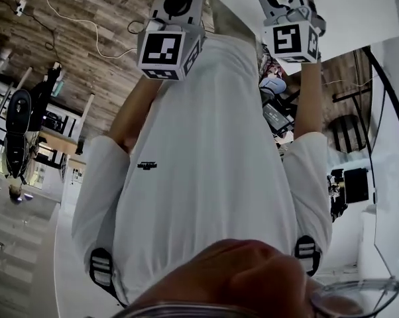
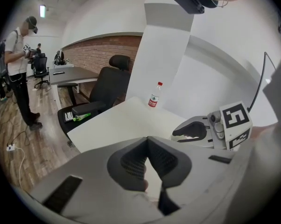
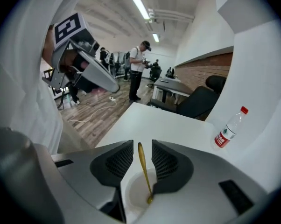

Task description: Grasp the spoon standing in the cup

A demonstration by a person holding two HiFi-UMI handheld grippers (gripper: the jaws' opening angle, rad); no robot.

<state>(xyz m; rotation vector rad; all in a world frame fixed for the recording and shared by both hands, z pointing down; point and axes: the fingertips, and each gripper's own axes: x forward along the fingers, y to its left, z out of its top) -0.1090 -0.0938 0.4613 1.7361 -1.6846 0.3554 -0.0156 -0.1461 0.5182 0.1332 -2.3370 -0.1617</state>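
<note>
A thin golden spoon (image 3: 143,164) stands slanted in a white cup (image 3: 134,196) on the white table (image 3: 173,122). In the right gripper view its handle rises between the two dark ribbed pads (image 3: 119,160) of my right gripper (image 3: 142,152). The jaws are open, with a narrow gap on each side of the handle. My left gripper (image 2: 147,141) is shut, fingertips meeting, with nothing between them. It hangs over the table to the left of the right gripper (image 2: 193,132). In the head view both grippers (image 1: 176,5) (image 1: 282,2) are held out in front of a white shirt; cup and spoon are hidden there.
A clear water bottle (image 3: 230,126) with a red cap and label stands near the table's far edge by the white wall. A black office chair (image 2: 107,90) is at the table's far end. People stand further off on the wooden floor (image 2: 19,64), where a white cable lies.
</note>
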